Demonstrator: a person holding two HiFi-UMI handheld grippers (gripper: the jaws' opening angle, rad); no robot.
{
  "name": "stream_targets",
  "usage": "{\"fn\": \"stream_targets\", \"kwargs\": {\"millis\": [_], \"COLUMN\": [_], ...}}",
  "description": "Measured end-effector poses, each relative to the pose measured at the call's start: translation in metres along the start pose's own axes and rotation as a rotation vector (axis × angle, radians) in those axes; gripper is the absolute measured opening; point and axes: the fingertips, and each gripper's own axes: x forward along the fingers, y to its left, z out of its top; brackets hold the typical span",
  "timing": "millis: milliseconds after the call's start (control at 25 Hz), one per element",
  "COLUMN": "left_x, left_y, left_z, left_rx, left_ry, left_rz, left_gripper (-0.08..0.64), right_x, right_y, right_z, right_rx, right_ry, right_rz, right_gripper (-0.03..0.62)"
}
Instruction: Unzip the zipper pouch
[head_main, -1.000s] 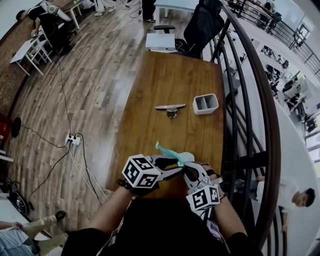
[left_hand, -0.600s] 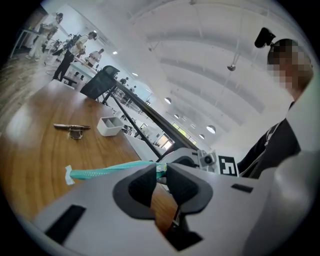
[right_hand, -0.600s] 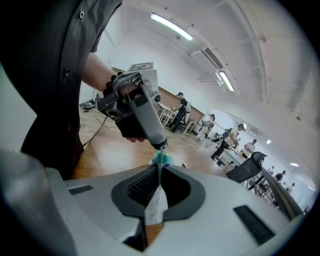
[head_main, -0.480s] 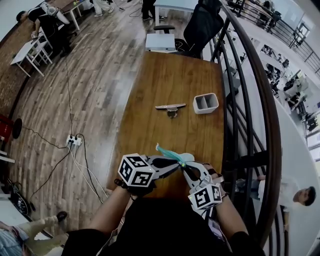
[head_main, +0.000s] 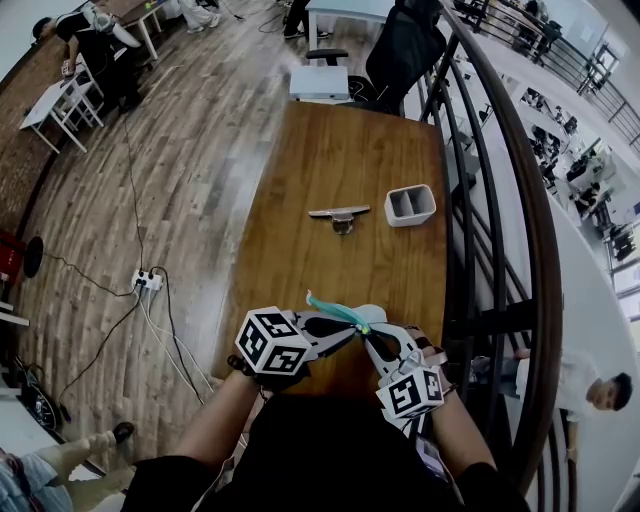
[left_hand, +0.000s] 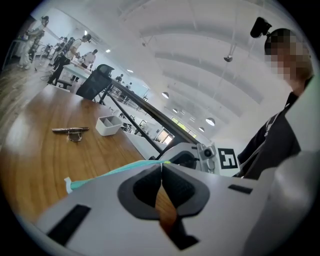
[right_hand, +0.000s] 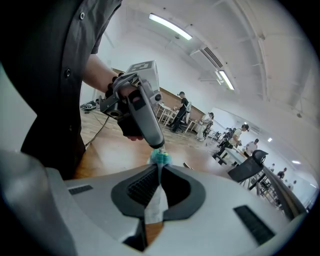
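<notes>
The zipper pouch (head_main: 340, 311) hangs just above the near edge of the worktop (head_main: 340, 160), strung between both grippers. It looks light, soft and floppy (thin fabric with a teal zipper band), so it will sag unless kept taut. It is best pinned by the fabric end while the pull is drawn away.

The right gripper (right_hand: 160, 169) has its jaws clamped on the white fabric. The left gripper (left_hand: 161, 165) is pinched on the teal zipper end, probably the pull, though that is too small to confirm.

Since a second ago the left jaws have just been closing onto that end. Its marker cube (head_main: 273, 341) now sits slightly further left.
</notes>
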Motion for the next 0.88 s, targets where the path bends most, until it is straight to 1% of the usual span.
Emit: {"fn": "stream_targets", "kwargs": {"millis": [120, 240, 320, 440, 600, 760, 800, 840, 880], "left_x": [0.0, -0.004, -0.005, -0.006, -0.003, 0.0, 0.0, 0.001, 0.001], "left_y": [0.0, 0.0, 0.001, 0.002, -0.001, -0.004, -0.005, -0.005, -0.005], "left_z": [0.002, 0.004, 0.004, 0.004, 0.001, -0.001, -0.001, -0.001, -0.001], "left_rx": [-0.013, -0.011, -0.009, -0.004, 0.005, 0.01, 0.009, 0.007, 0.005], "left_ry": [-0.008, -0.017, -0.016, -0.01, -0.002, 0.006, 0.006, 0.006, 0.005], "left_rz": [0.015, 0.025, 0.026, 0.026, 0.023, 0.021, 0.021, 0.022, 0.022], "left_gripper": [0.015, 0.015, 0.015, 0.015, 0.015, 0.015, 0.015, 0.014, 0.014], "right_x": [0.0, -0.005, -0.012, -0.018, -0.019, -0.017, -0.017, -0.017, -0.017], "right_y": [0.001, 0.001, -0.002, -0.01, -0.008, -0.001, 0.0, 0.0, 0.001], "right_z": [-0.001, -0.001, 0.003, 0.009, 0.011, 0.012, 0.012, 0.012, 0.012], "right_rx": [0.03, 0.065, 0.106, 0.146, 0.125, 0.124, 0.122, 0.119, 0.117], "right_ry": [-0.003, -0.024, -0.047, -0.078, -0.084, -0.081, -0.076, -0.073, -0.071], "right_rz": [0.015, 0.022, 0.02, 0.014, 0.021, 0.041, 0.039, 0.034, 0.029], "right_gripper": [0.029, 0.085, 0.104, 0.107, 0.109, 0.109, 0.102, 0.076, 0.064]}}
